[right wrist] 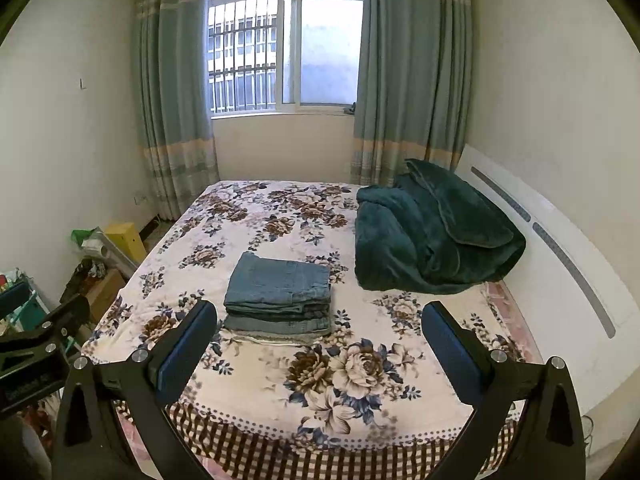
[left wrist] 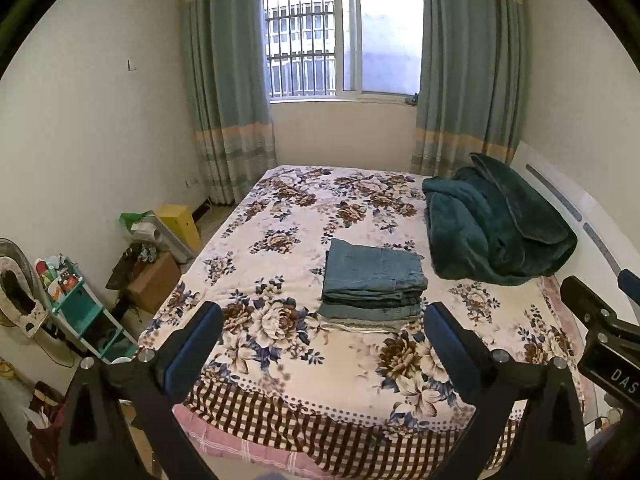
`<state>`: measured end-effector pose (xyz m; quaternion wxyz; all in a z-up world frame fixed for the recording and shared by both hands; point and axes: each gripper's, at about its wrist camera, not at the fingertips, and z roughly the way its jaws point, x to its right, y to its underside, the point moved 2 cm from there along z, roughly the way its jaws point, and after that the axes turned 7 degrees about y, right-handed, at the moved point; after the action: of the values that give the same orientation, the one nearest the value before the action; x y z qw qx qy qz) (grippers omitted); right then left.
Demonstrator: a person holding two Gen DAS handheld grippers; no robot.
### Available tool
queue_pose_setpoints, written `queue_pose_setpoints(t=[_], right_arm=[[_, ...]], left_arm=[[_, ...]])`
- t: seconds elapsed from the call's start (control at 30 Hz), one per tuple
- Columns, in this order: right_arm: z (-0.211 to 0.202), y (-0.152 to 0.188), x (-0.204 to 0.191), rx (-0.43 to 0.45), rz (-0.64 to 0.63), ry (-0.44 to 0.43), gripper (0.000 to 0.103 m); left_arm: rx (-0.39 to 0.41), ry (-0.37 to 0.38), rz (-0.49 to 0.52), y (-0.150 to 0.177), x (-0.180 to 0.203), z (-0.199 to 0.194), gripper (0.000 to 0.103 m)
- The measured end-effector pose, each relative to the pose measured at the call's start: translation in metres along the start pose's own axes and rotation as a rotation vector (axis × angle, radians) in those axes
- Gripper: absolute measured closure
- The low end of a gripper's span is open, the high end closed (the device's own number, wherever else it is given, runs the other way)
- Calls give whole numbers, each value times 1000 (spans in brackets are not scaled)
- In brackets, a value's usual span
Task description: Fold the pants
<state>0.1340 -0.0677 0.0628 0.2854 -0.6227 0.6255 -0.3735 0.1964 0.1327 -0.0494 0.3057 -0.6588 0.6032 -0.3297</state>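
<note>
floral bed (left wrist: 280,216) — folded pants (left wrist: 374,280) beyond open jaws

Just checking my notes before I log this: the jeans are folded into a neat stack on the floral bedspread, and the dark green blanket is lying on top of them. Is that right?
Not quite. The jeans are folded in a stack on the floral bedspread, but the dark green blanket is not on them; it is heaped beside them, nearer the headboard, with bare bedspread between. The right wrist view shows it.

Readable lettering on the grippers

White letters "DAS" stand on the black body of the right gripper (left wrist: 596,312), at the near right edge of the left wrist view; the left gripper's (right wrist: 44,320) label is too blurred to read.
</note>
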Motion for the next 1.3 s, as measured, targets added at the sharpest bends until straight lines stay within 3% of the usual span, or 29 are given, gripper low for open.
queue_pose_setpoints(t=[1.3], right_arm=[[8, 5, -3, -11, -1, -20, 0]], left_arm=[[11, 1, 18, -4, -1, -2, 0]])
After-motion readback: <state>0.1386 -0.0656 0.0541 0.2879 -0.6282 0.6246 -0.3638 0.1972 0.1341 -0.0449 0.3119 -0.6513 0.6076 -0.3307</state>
